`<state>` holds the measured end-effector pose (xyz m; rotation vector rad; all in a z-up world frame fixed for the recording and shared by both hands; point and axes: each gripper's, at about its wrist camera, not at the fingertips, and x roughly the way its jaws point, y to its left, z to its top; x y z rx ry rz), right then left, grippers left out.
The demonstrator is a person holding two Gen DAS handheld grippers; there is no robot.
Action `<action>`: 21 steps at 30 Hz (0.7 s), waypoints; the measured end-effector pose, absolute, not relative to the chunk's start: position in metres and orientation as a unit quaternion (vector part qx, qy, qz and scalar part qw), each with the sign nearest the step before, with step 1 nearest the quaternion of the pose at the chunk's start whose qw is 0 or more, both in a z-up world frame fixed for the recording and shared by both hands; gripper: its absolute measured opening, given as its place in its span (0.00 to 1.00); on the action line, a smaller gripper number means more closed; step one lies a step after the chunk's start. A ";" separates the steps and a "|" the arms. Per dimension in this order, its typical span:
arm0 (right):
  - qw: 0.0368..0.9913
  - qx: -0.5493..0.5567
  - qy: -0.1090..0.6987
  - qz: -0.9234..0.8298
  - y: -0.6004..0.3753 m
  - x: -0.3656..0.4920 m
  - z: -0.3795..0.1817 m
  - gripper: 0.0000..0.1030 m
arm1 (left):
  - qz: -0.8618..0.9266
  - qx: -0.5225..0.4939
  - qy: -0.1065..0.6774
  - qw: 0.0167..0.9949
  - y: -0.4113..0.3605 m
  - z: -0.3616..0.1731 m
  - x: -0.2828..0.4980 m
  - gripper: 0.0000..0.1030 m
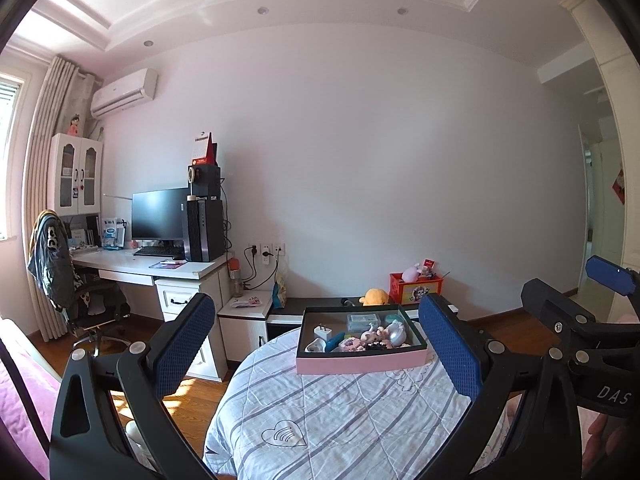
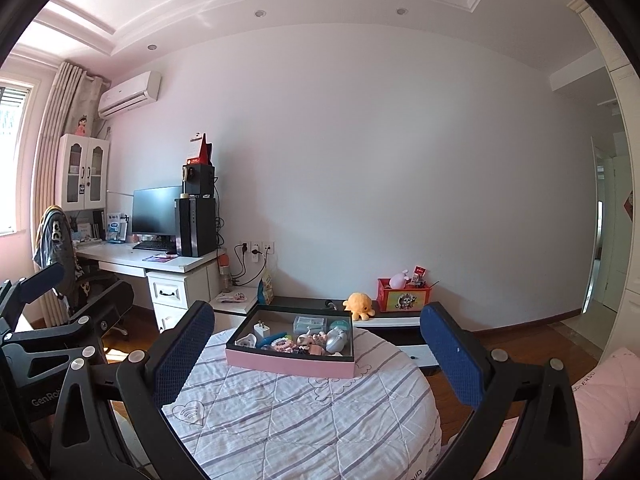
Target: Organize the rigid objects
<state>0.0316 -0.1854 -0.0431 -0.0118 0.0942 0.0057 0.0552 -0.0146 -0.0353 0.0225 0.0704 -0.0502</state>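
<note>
- Two grippers hang above the bed [image 1: 340, 412], and both have their jaws wide open with nothing in them.
- The left gripper [image 1: 316, 344] and the right gripper [image 2: 320, 352] both point at a pink box [image 2: 290, 364].
- The pink box sits on the striped blanket at the far end of the bed.
- Small toys [image 2: 316, 338] and a white plug [image 2: 262, 330] lie inside the box.
- A yellow plush toy [image 2: 359, 305] sits on the low shelf behind the bed.

A home bedroom: a quilted bed [image 1: 340, 412], a computer desk [image 1: 152, 266], a curtained window [image 1: 10, 160] and plush toys [image 2: 359, 305].
</note>
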 end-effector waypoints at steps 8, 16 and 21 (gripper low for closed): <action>0.999 -0.005 0.041 -0.005 -0.185 0.025 -0.045 1.00 | -0.023 0.012 0.035 0.999 -0.016 -0.036 0.054 1.00; 0.999 -0.008 0.034 -0.011 -0.184 0.022 -0.044 1.00 | -0.020 0.013 0.036 0.999 -0.017 -0.037 0.053 1.00; 0.999 -0.006 0.037 -0.008 -0.185 0.024 -0.044 1.00 | -0.016 0.013 0.036 0.999 -0.019 -0.038 0.053 1.00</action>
